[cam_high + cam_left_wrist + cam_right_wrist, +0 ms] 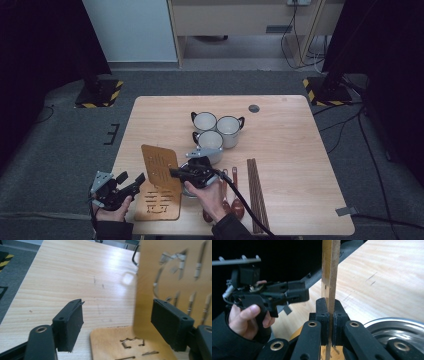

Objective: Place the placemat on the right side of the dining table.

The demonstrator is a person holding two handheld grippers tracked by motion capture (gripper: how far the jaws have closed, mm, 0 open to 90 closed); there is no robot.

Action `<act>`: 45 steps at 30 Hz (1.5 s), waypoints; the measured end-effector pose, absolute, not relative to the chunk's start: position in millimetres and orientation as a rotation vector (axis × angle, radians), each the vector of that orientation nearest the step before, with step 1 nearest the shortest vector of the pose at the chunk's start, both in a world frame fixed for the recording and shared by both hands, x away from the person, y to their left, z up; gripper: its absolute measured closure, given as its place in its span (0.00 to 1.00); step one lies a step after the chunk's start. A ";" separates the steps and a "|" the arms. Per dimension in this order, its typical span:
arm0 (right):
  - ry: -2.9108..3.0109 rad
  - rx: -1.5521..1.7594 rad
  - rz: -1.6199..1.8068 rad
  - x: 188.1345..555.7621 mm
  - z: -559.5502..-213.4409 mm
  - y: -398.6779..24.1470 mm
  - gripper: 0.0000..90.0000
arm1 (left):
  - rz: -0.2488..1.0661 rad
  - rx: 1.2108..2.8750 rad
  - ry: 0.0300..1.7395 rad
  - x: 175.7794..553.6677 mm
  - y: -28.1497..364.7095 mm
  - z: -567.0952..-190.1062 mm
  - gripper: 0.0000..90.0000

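A thin wooden board with slot cutouts (159, 162) stands tilted on edge above the table, and my right gripper (173, 173) is shut on its lower edge. In the right gripper view the board's edge (331, 265) rises straight up from between the closed jaws of the right gripper (331, 305). A second cutout board (159, 202) lies flat at the table's front left, also seen as the flat board (110, 342). My left gripper (132, 180) hovers at that corner, open, with nothing between its jaws (117, 307). The lifted board (175, 270) stands just past its right jaw.
Three white mugs (216, 130) cluster at the table's middle. A metal bowl (392, 327) sits under my right hand. Wooden spoons (227, 192) and dark chopsticks (256, 190) lie to the right of it. The light wooden table (300, 150) ends near the left hand.
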State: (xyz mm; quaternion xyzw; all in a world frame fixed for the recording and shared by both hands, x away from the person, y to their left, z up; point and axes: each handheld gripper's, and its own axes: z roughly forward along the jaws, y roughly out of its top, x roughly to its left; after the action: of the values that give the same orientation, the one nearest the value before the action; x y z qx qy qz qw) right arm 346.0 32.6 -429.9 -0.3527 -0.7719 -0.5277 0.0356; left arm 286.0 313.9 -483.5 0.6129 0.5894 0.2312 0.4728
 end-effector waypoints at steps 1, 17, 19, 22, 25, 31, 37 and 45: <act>-2.372 -1.086 -1.630 346.5 -428.6 31.2 0.97 | 0.566 1.500 1.443 286.0 313.9 -483.5 0.26; -2.326 -1.173 -1.799 358.7 -397.6 -4.8 0.97 | 0.534 1.727 1.546 306.1 307.3 -517.1 0.13; -2.319 -1.188 -1.816 360.0 -393.9 -10.0 0.97 | 0.527 1.759 1.549 308.5 304.6 -520.1 0.12; -2.305 -1.204 -1.844 361.7 -389.2 -18.2 0.97 | 0.530 1.791 1.550 310.7 302.2 -523.0 0.11; -2.283 -1.224 -1.873 363.4 -385.0 -26.2 0.97 | 0.528 1.808 1.557 312.1 301.3 -526.3 0.09; -2.276 -1.254 -1.904 364.8 -377.8 -37.6 0.97 | 0.526 1.840 1.550 314.0 300.0 -531.6 0.06; -2.261 -1.293 -1.940 367.2 -370.7 -51.1 0.97 | 0.558 1.842 1.525 312.3 298.1 -535.1 0.02; -2.231 -1.347 -1.989 369.5 -364.5 -70.9 0.97 | 0.559 1.847 1.526 312.7 297.6 -535.3 0.01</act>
State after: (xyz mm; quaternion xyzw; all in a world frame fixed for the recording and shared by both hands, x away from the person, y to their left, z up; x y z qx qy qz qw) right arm 369.5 -70.9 -364.5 -0.4100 -0.6789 -0.6052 -0.0683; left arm 312.7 297.6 -535.3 0.7075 0.5848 0.2140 0.3342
